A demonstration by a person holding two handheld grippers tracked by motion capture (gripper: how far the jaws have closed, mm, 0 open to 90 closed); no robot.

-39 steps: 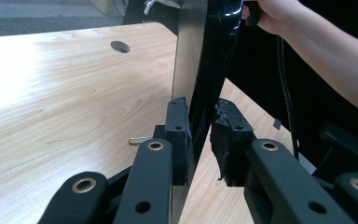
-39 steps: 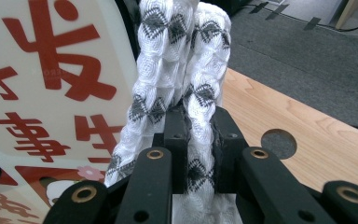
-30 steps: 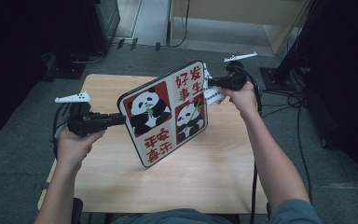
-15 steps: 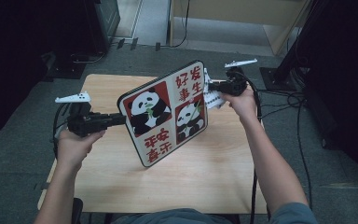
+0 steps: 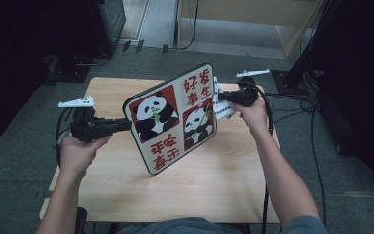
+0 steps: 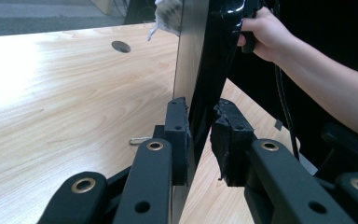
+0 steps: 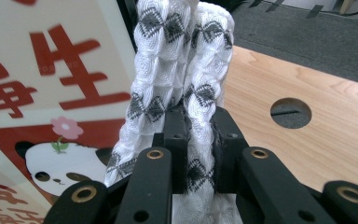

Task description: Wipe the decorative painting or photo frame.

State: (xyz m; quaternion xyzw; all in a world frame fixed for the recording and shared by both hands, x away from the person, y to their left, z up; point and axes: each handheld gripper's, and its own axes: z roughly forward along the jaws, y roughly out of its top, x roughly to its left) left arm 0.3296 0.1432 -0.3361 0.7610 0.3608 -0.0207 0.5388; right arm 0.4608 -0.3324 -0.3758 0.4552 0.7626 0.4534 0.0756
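A square board (image 5: 173, 117) printed with two pandas and red characters stands tilted on edge above the table. My left gripper (image 5: 126, 124) is shut on its left edge; in the left gripper view the pads (image 6: 179, 135) clamp the board's thin dark rim (image 6: 200, 56). My right gripper (image 5: 221, 97) is shut on a white cloth (image 5: 222, 108) with a grey diamond pattern. It holds the cloth against the board's right side. In the right gripper view the cloth (image 7: 177, 56) rises bunched out of the right gripper (image 7: 198, 140), next to the board's printed face (image 7: 51, 70).
The light wooden table (image 5: 224, 165) has a round hole (image 7: 290, 113) near its far right corner. Dark equipment and cables (image 5: 292, 105) lie on the grey floor around it. The person's other hand (image 6: 265, 32) shows beyond the board in the left gripper view.
My right gripper with the cloth has come down a little along the board's right side. The board and my left gripper stay where they were.
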